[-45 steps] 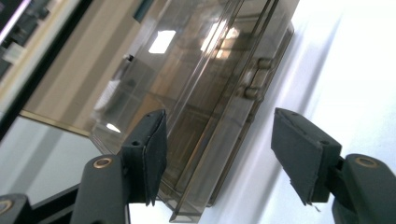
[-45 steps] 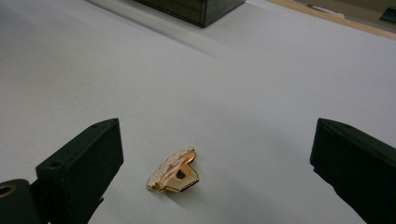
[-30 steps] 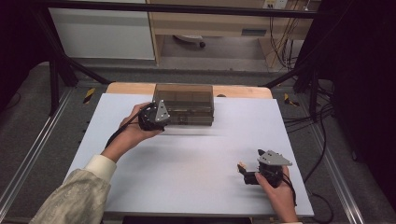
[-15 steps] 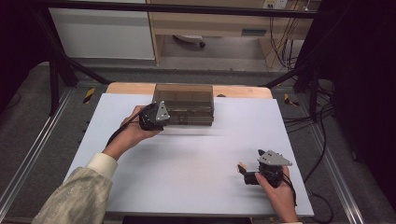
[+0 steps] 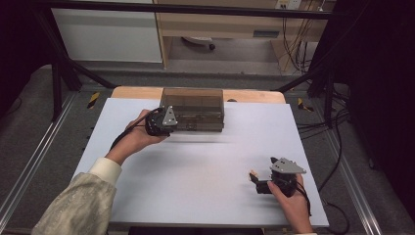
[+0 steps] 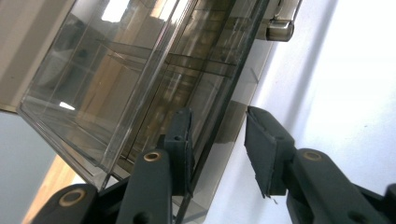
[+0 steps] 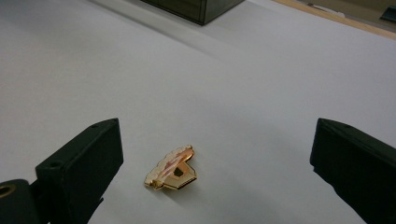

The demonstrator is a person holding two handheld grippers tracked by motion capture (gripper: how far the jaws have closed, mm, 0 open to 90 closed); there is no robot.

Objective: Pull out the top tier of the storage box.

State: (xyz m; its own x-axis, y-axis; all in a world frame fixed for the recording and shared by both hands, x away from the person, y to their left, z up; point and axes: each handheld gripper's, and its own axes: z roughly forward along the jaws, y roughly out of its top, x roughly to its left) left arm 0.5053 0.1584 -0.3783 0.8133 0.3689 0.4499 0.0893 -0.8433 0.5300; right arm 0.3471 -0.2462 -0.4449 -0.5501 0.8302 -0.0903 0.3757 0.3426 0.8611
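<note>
A smoky clear plastic box [image 5: 193,105] with inner dividers stands at the back of the white table top [image 5: 195,171]. My left gripper [image 5: 176,124] is at the box's left front corner. In the left gripper view the box [image 6: 116,70] has its dark front edge between the jaws of this gripper [image 6: 219,135], which have just been closing. One pad lies against that edge; the other stands off it. My right gripper [image 5: 255,182] rests open near the front right. A small gold badge [image 7: 173,170] lies on the table between its wide jaws [image 7: 217,158].
A metal latch [image 6: 280,30] sits on the box front. A wooden table edge [image 5: 137,92] runs behind the white sheet. Black frame bars and cables stand around the table. White surface stretches between the two hands.
</note>
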